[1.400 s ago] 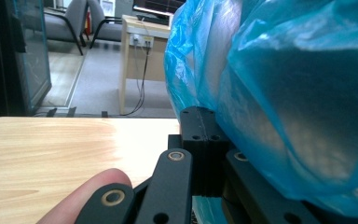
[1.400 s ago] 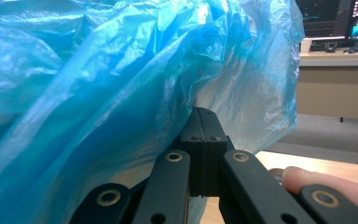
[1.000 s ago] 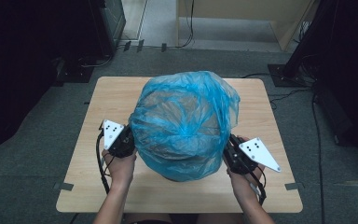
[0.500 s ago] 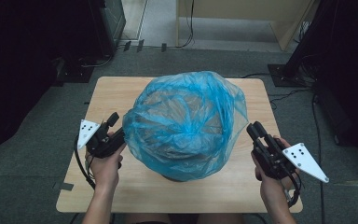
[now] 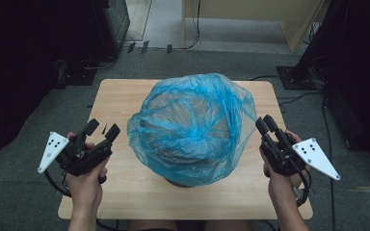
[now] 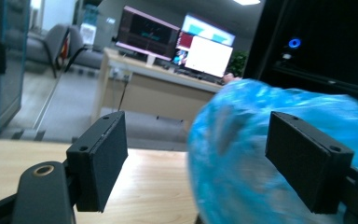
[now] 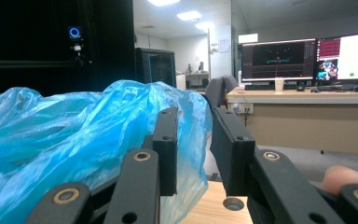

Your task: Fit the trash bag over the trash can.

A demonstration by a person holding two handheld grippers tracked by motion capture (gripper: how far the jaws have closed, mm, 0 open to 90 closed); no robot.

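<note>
Bag: the big blue bag sits puffed up over a dark round thing in the middle of the table. Its bottom edge hangs loose near me.
Left tongs: my left tongs have just been opening. Now they are wide apart and hold nothing. They are just beside the bag, not touching it.
Right tongs: my right tongs have been opening a little too. There is a small gap, and no bag in it.
What I do now: I think I should grab the loose edge low down, one side each.
How to do it well: pinch only the thin bag, pull gently, and keep both sides even so it does not rip.
</note>
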